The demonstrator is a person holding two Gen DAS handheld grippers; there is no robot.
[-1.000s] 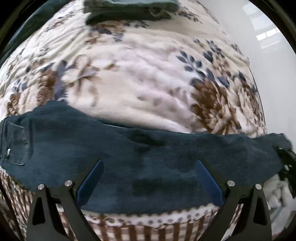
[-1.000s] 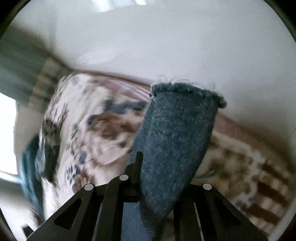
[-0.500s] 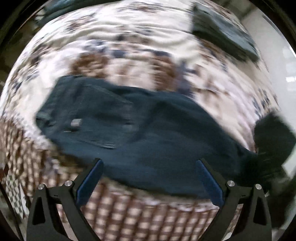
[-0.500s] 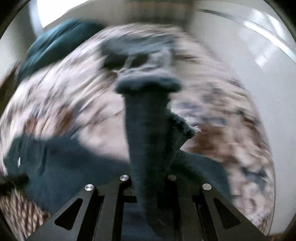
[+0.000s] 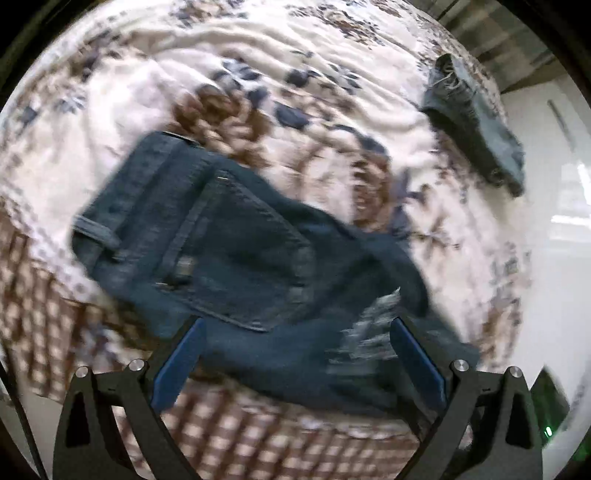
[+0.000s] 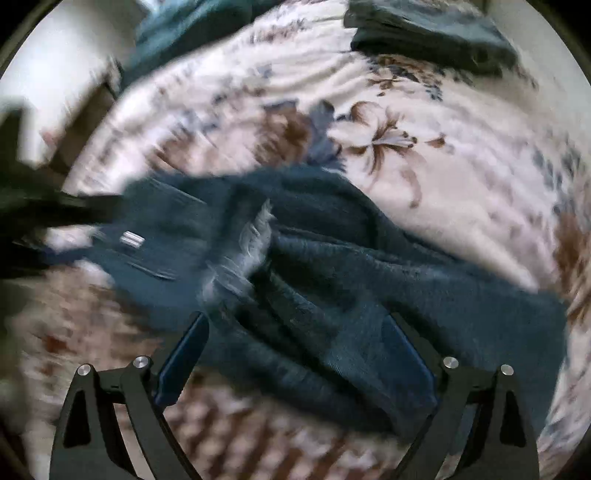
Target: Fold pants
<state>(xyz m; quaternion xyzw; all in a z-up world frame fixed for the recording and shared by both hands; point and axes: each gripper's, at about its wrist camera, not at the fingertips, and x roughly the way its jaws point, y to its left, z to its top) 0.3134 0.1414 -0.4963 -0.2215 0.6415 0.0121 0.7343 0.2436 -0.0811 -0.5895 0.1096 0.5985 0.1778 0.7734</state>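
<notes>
Dark blue jeans (image 5: 229,251) lie on a floral blanket, waistband and back pocket at the left, the legs folded back over them with a frayed hem (image 5: 373,328) on top. My left gripper (image 5: 295,354) is open and empty just in front of the jeans' near edge. In the right wrist view the jeans (image 6: 332,280) lie doubled over, frayed hem (image 6: 251,243) in the middle. My right gripper (image 6: 295,350) is open over the folded legs, holding nothing. The left gripper shows as a dark blur (image 6: 44,206) at the left.
The floral blanket (image 5: 332,92) covers the bed, with a brown checked border (image 5: 258,443) at the near edge. Another folded pair of jeans (image 5: 476,122) lies at the far right, also seen in the right wrist view (image 6: 428,33). A white wall (image 5: 554,184) stands at the right.
My right gripper carried the leg hem leftward over the jeans and has opened, dropping it on the waist part. My left gripper has swung toward the waistband and stayed open.
</notes>
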